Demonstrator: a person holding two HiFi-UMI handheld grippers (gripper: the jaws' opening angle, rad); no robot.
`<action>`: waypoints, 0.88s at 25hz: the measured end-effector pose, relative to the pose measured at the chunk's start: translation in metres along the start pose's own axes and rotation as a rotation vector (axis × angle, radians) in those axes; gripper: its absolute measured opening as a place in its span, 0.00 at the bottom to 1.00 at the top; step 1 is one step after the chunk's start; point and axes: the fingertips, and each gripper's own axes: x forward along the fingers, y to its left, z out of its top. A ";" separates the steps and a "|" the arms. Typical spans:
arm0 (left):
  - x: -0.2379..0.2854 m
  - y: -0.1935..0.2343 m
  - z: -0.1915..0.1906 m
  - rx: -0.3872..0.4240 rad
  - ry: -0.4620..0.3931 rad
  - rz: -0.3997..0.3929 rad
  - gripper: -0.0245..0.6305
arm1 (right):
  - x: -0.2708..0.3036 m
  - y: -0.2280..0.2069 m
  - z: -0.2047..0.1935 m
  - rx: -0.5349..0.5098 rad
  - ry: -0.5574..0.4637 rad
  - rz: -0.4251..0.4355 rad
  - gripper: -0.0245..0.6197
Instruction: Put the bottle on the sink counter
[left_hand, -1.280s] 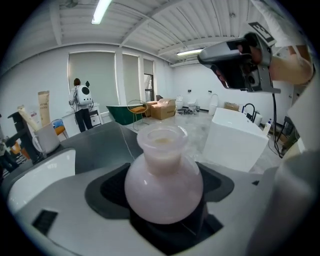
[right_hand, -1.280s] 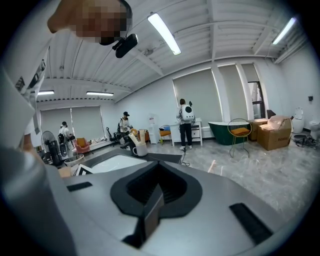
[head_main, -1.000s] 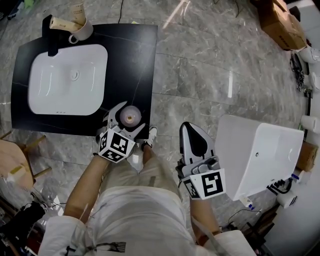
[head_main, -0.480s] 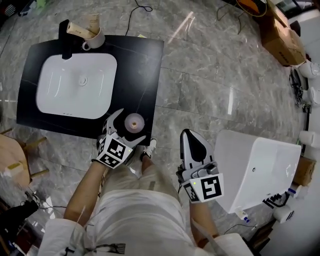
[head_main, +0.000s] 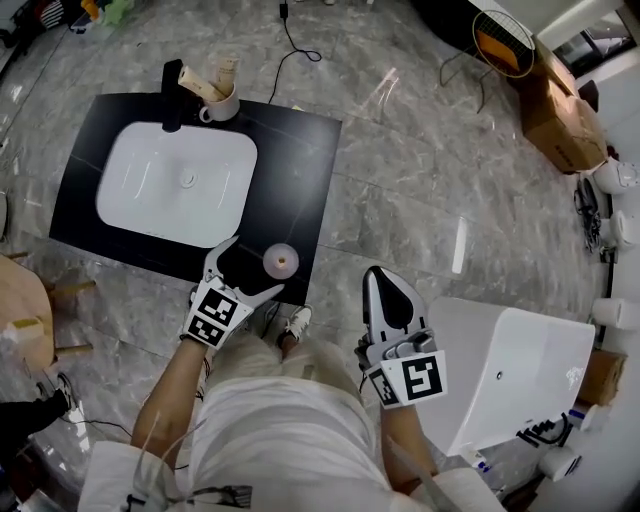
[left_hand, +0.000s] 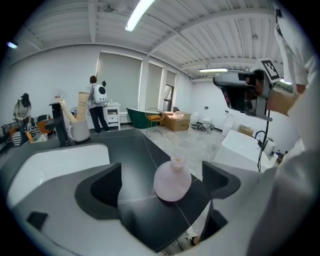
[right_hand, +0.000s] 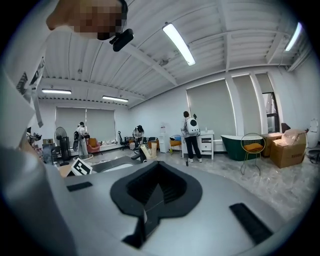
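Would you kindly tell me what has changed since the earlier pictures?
The left gripper has just opened its jaws, letting go of the bottle, and eased back; the bottle stands free between them on the counter. The right gripper stayed shut and empty.

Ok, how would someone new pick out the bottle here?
Find the black sink counter with the white basin. The bottle stands alone on its bare strip right of the basin, at the corner nearest the person. It is pale pink and round-bellied with a narrow neck, unlike the white cup by the black tap.
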 end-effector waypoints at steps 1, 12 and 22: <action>-0.007 0.003 0.002 -0.007 -0.005 0.017 0.81 | -0.002 0.001 0.003 -0.005 -0.004 0.003 0.05; -0.062 0.046 0.057 -0.183 -0.122 0.190 0.50 | 0.000 0.010 0.040 -0.059 -0.066 0.022 0.05; -0.132 0.087 0.152 -0.228 -0.395 0.311 0.06 | -0.003 0.017 0.073 -0.058 -0.131 -0.003 0.05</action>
